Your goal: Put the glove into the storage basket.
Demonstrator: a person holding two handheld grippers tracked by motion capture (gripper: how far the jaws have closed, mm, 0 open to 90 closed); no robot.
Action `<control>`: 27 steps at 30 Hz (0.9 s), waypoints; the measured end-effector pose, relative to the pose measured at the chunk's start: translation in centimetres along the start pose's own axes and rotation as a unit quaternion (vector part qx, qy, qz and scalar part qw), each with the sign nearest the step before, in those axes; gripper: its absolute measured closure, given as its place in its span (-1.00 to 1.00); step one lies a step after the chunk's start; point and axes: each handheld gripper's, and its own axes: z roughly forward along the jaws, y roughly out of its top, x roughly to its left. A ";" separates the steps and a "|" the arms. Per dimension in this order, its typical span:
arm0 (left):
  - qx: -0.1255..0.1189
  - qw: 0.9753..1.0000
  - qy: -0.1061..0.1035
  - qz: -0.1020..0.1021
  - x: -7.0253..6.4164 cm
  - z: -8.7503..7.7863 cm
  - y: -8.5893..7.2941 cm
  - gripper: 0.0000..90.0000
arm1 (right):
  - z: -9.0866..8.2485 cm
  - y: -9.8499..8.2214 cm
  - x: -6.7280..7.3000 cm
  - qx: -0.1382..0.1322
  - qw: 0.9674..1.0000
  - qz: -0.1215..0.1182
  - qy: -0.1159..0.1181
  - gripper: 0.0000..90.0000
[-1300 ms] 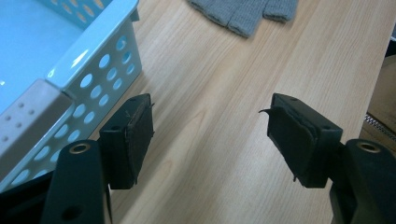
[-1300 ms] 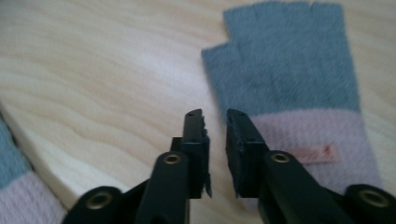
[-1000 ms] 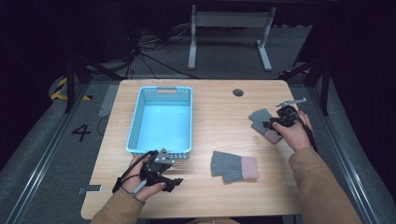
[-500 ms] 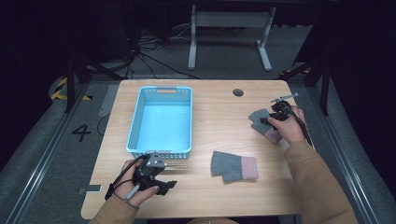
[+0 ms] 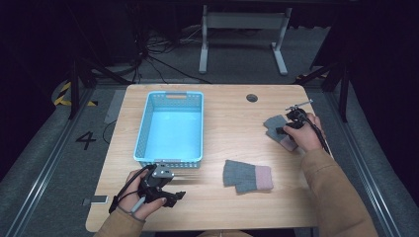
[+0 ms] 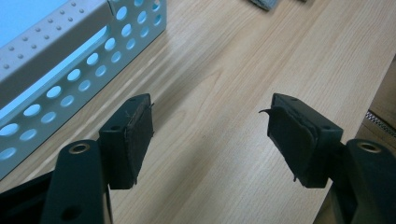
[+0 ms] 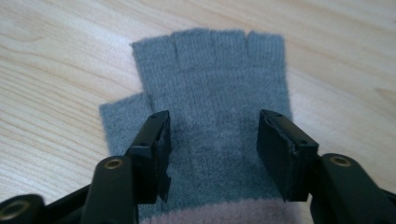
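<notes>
1. Glove point(image 7: 219, 116): flat on the table's point(image 5: 232, 123) right side, under the right gripper point(image 7: 212, 149), whose jaws, just opened wider, straddle it unpressed.
2. Second glove point(image 5: 247, 176): near the front edge, untouched.
3. Basket point(image 5: 170, 160): holds nothing; both gloves remain.
4. Left gripper point(image 6: 210, 140): jaws apart over bare wood.

High view: the desk point(image 5: 222, 123) is evenly lit from overhead, its pale wood bright against a floor and background that fall off into near black; shadows are short and soft, and the whole frame is soft and low in detail. Left gripper view: sharp on the wood grain, with a pale sheen across the desk beside the blue basket point(image 6: 56, 60). Right gripper view: even, diffuse light, crisp knit texture on the grey glove point(image 7: 219, 93), soft shadow between the jaws.
</notes>
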 end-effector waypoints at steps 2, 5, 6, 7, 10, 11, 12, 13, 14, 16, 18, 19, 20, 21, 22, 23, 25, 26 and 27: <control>0.001 1.000 0.000 0.001 0.0 0.0 0.0 -0.29 | 0.2 -0.1 0.0 0.000 1.000 0.003 0.003 0.11; 0.001 1.000 -0.001 0.002 0.0 0.1 0.1 -0.28 | 0.2 -0.1 0.2 0.004 1.000 0.009 0.005 0.24; 0.000 1.000 -0.001 0.002 0.0 0.1 0.1 -0.29 | 0.2 -0.1 0.2 0.005 1.000 0.009 0.004 0.31; 0.000 1.000 -0.002 0.003 0.0 0.1 0.1 -0.29 | 0.1 -0.1 0.3 0.007 1.000 0.010 0.004 0.42; 0.000 1.000 -0.002 0.004 0.0 0.1 0.1 -0.28 | -0.1 0.0 0.6 0.021 1.000 0.001 0.014 0.69; 0.000 1.000 -0.002 0.004 0.0 0.1 0.2 -0.28 | -0.1 0.1 0.8 0.024 1.000 -0.004 0.014 0.72; 0.001 1.000 -0.003 0.005 0.0 0.1 0.2 -0.28 | -0.2 0.1 0.9 0.026 1.000 -0.006 0.012 0.74; 0.001 1.000 -0.002 0.006 0.0 0.1 0.2 -0.28 | -0.2 0.1 1.0 0.028 0.999 -0.009 0.013 0.76; 0.000 1.000 -0.002 0.006 0.0 0.1 0.2 -0.28 | -0.3 0.2 1.0 0.025 1.000 -0.012 0.011 0.77; 0.000 1.000 -0.002 0.006 0.0 0.1 0.2 -0.28 | -0.6 0.2 1.1 0.020 1.000 -0.014 0.014 0.78; 0.000 1.000 -0.003 0.006 0.1 0.1 0.3 -0.28 | -1.1 0.2 1.2 0.016 1.000 -0.018 0.018 0.78; 0.000 1.000 -0.002 0.006 0.1 0.2 0.3 -0.28 | -1.4 0.3 1.3 0.011 1.000 -0.019 0.021 0.78; 0.002 1.000 -0.003 0.005 0.1 0.1 0.3 -0.28 | -1.8 0.3 1.4 0.007 0.999 -0.023 0.024 0.78; 0.002 1.000 -0.003 0.005 0.1 0.2 0.3 -0.28 | -2.1 0.3 1.5 0.003 0.999 -0.023 0.024 0.78; 0.002 1.000 -0.004 0.005 0.0 0.2 0.3 -0.28 | -2.6 0.4 1.7 -0.002 0.999 -0.029 0.026 0.78; 0.001 1.000 -0.004 0.006 0.0 0.2 0.3 -0.28 | -3.0 0.4 1.8 -0.007 0.999 -0.034 0.029 0.78; 0.003 1.000 -0.002 0.007 0.0 0.2 0.4 -0.28 | -3.7 0.4 2.1 -0.012 0.999 -0.040 0.033 0.77; 0.003 1.000 -0.002 0.007 -0.1 0.2 0.4 -0.28 | -4.2 0.4 2.3 -0.016 0.998 -0.048 0.035 0.77; 0.002 1.000 -0.001 0.008 -0.1 0.2 0.4 -0.28 | -4.5 0.3 2.5 -0.019 0.998 -0.053 0.037 0.77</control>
